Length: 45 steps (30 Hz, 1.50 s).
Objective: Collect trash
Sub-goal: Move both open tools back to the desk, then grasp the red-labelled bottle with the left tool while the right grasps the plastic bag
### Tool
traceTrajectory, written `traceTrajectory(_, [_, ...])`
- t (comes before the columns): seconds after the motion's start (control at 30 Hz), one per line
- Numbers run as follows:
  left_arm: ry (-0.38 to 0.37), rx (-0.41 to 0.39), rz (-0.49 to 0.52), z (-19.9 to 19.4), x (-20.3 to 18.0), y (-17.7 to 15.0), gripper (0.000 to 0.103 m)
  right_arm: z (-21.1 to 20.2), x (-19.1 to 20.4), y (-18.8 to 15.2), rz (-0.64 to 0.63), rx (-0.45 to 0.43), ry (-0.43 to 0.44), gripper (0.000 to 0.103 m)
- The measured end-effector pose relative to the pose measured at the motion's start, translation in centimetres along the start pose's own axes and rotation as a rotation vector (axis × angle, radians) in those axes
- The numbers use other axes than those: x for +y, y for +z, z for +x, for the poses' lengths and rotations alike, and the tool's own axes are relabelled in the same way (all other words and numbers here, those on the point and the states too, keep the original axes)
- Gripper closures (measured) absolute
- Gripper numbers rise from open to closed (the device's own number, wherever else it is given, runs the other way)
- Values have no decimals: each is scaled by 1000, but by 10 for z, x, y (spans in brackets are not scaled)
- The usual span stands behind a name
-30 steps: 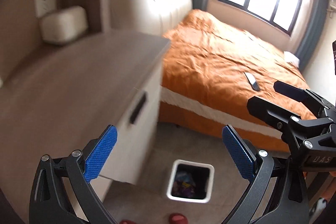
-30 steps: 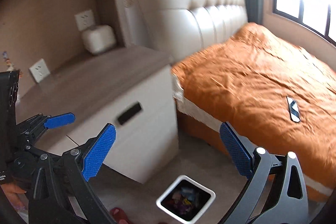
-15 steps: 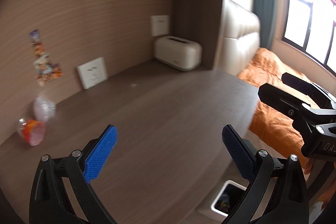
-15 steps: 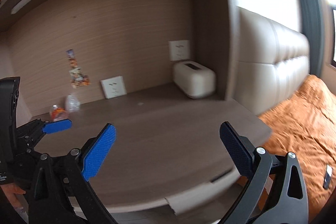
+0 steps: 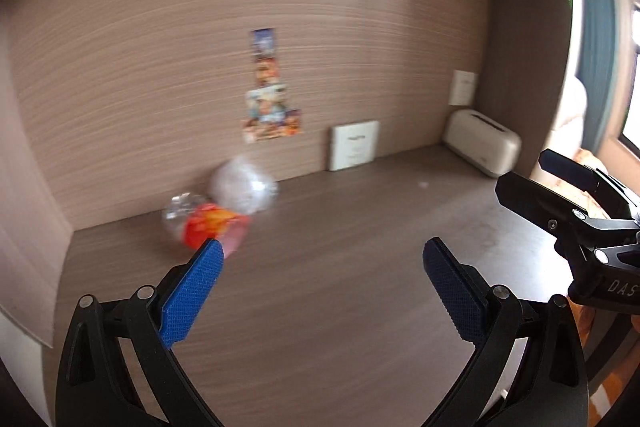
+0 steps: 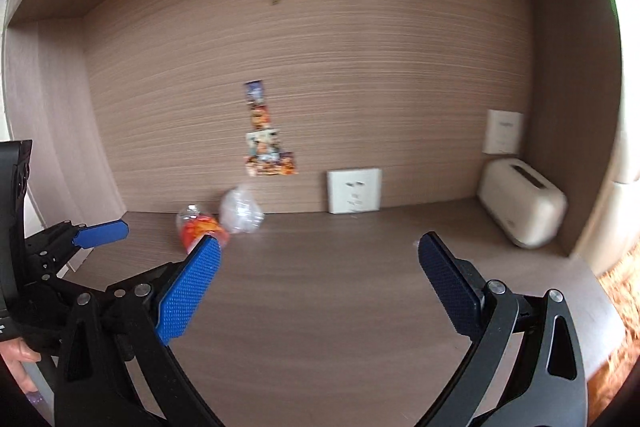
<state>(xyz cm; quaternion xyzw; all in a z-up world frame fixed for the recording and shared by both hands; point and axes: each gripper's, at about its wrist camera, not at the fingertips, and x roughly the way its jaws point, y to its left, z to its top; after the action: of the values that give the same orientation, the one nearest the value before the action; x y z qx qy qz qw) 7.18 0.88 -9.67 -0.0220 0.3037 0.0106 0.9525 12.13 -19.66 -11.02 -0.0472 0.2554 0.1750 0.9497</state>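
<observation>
Two pieces of trash lie on the worktop [image 6: 360, 307] against the back wall: an orange wrapper [image 6: 199, 227] and, touching it, a clear crumpled plastic [image 6: 240, 211]. The left gripper [image 5: 320, 287] and right gripper [image 6: 318, 281] are empty, jaws wide. Both pieces remain to collect.

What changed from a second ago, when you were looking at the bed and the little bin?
Both grippers swung left, away from the bed and bin, to face the wooden desk. The orange wrapper and clear plastic ball now lie ahead. Nothing was grabbed: left gripper and right gripper stayed open, empty.
</observation>
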Motion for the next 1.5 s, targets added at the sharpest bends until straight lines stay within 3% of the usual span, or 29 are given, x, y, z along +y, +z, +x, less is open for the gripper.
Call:
traceTrajectory(0.27, [120, 19, -53, 28, 53, -4, 5, 64, 35, 10, -60, 36, 90, 4])
traceTrajectory(0.4, [192, 79, -100, 61, 81, -10, 5, 102, 47, 6, -86, 62, 114, 4])
traceTrajectory(0.9, [248, 222, -182, 165, 126, -22, 5, 213, 79, -7, -155, 184, 111, 4])
traceTrajectory(1.13, [261, 232, -241, 185, 152, -13, 5, 259, 90, 1, -155, 240, 85, 4])
traceTrajectory(1.37, [253, 233, -213, 209, 168, 4, 9, 310, 88, 5, -68, 334, 100, 4])
traceTrajectory(1.4, [249, 234, -201, 213, 169, 6, 17, 313, 87, 5, -56, 344, 101, 13])
traceTrajectory(1.43, [246, 238, -197, 216, 170, 8, 22, 316, 85, 4, -45, 358, 110, 33])
traceTrajectory(1.5, [235, 238, -194, 220, 172, 11, 21, 322, 83, 3, -15, 381, 148, 47])
